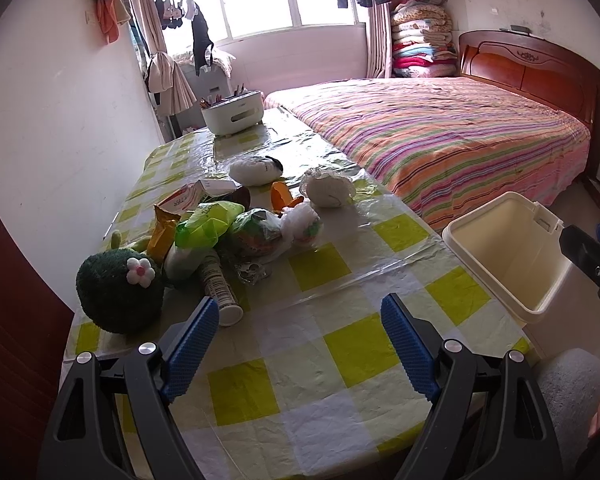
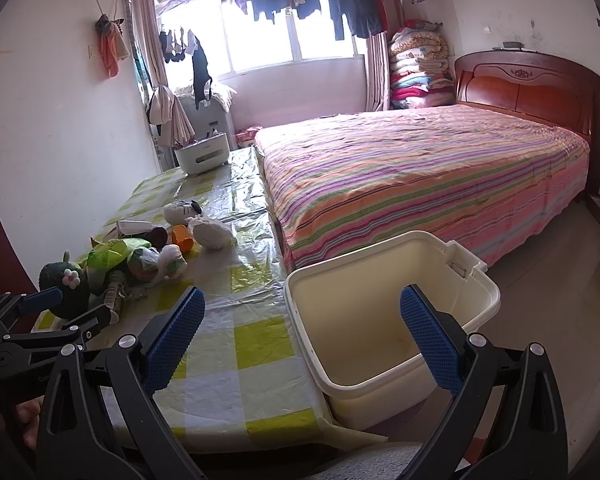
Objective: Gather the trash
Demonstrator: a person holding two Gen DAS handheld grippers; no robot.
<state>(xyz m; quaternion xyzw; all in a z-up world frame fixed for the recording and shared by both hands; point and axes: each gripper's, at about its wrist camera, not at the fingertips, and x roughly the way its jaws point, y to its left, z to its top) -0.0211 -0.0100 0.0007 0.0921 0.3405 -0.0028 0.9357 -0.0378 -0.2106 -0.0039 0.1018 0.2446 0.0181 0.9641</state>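
Note:
A pile of trash lies on the checked table (image 1: 308, 360): a green plastic bag (image 1: 206, 224), an orange wrapper (image 1: 164, 226), a lying paper cup (image 1: 220, 286), crumpled foil (image 1: 252, 272), a bagged bundle (image 1: 260, 232), an orange peel-like piece (image 1: 282, 196). A cream bin (image 1: 512, 252) stands empty at the table's right edge. My left gripper (image 1: 300, 320) is open and empty above the table, just before the pile. My right gripper (image 2: 300, 320) is open and empty over the bin (image 2: 388, 320). The pile shows in the right wrist view (image 2: 140, 256).
A green plush ball with a flower (image 1: 120, 292) sits at the table's left front. Two white plush toys (image 1: 256, 170) (image 1: 326, 188) lie behind the pile. A white organiser box (image 1: 232, 114) stands at the far end. A striped bed (image 1: 440, 140) runs along the right.

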